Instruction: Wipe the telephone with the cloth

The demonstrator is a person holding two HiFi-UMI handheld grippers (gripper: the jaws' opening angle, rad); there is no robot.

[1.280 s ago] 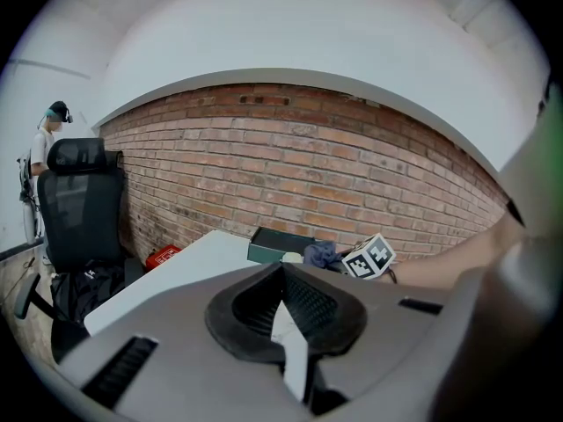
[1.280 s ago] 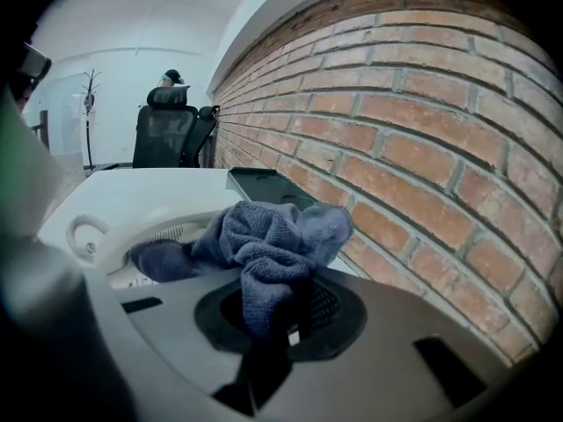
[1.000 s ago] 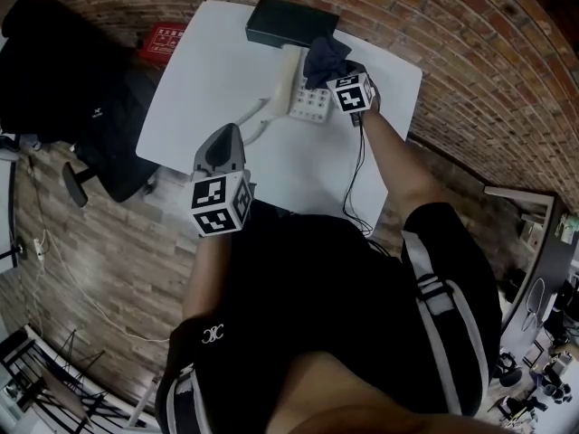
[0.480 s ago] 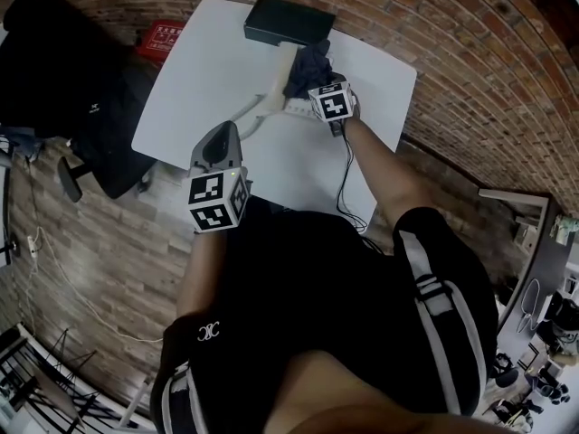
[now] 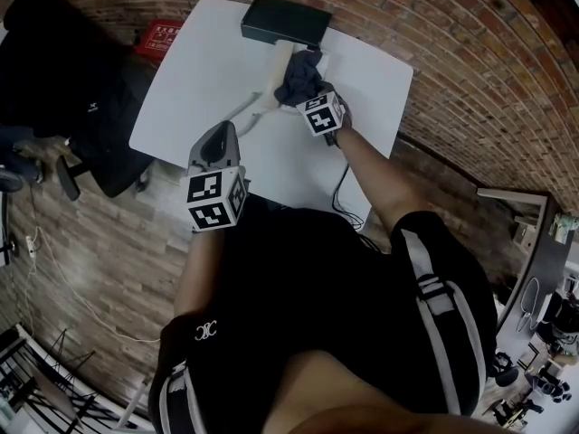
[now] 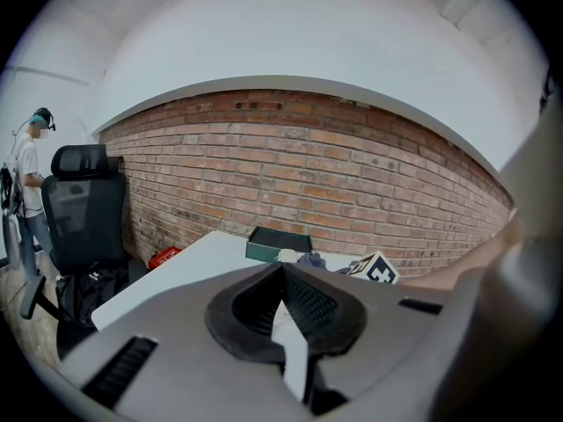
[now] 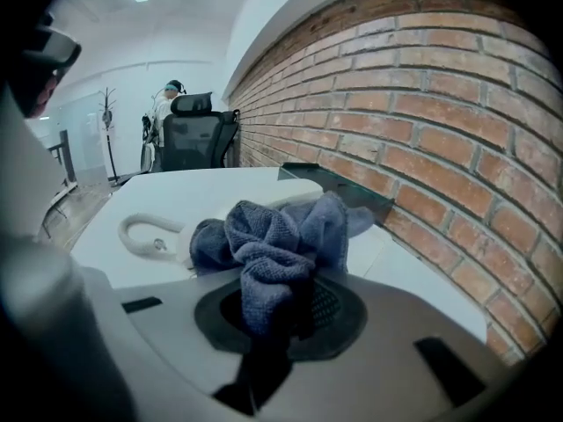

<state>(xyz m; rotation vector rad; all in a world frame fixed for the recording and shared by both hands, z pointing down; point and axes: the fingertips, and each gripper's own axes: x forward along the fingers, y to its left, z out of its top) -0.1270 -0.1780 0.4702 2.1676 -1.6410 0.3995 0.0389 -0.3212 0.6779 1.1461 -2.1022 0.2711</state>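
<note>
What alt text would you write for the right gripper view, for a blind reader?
The right gripper is shut on a crumpled grey-blue cloth, which lies bunched over a white telephone on a white table. A brick wall runs along the right side.

black top (image 5: 308,287), white-striped sleeves (image 5: 432,289), perhaps a small logo (image 5: 212,334).

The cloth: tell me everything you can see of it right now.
The cloth is a dark blue-grey towel with a fine woven texture, bunched into loose folds. One end is pinched between the shut jaws of the right gripper, and the rest billows forward out of them. It sits over the white telephone and appears to press on it, on the white table, near the dark box. Whether it is damp cannot be told.
</note>
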